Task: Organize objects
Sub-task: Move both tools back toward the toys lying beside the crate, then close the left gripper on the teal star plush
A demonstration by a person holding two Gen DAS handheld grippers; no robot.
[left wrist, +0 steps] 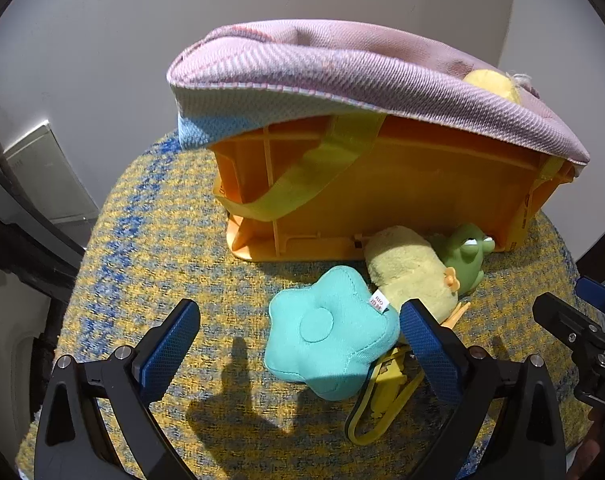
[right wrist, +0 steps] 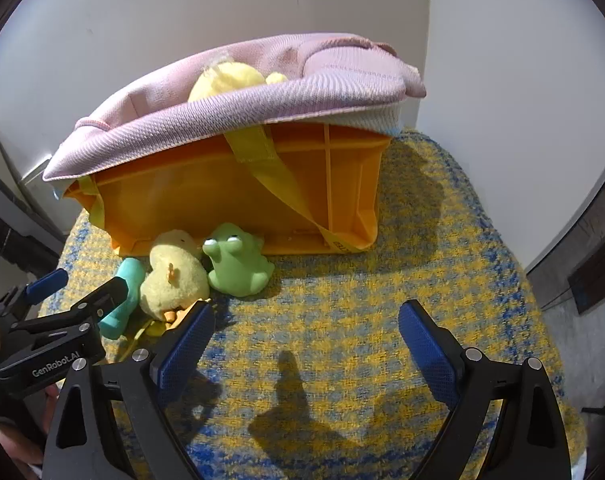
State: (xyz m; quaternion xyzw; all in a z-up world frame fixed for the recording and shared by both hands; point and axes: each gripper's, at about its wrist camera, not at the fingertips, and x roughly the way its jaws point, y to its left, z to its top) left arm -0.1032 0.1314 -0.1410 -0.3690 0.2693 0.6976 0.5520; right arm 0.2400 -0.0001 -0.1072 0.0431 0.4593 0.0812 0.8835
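Observation:
A pink fabric bag [left wrist: 342, 76] with yellow straps rests on an orange plastic crate [left wrist: 382, 192], and a yellow plush [right wrist: 226, 80] shows in the bag's mouth. In front of the crate lie a teal star plush [left wrist: 330, 332], a pale yellow plush chick [left wrist: 410, 268], a green frog toy [left wrist: 466, 256] and a yellow strap piece [left wrist: 382, 396]. My left gripper [left wrist: 298, 328] stands open, its right finger against the star's edge, pads pressing nothing. My right gripper [right wrist: 306, 332] is open over bare cloth, right of the frog [right wrist: 238, 264] and chick [right wrist: 174, 280].
Everything sits on a round seat covered in yellow and blue woven cloth [right wrist: 382, 280]. A pale wall rises behind the crate. The right gripper's body [left wrist: 582, 340] shows at the left wrist view's right edge; the left gripper's body [right wrist: 58, 332] sits at the other view's left.

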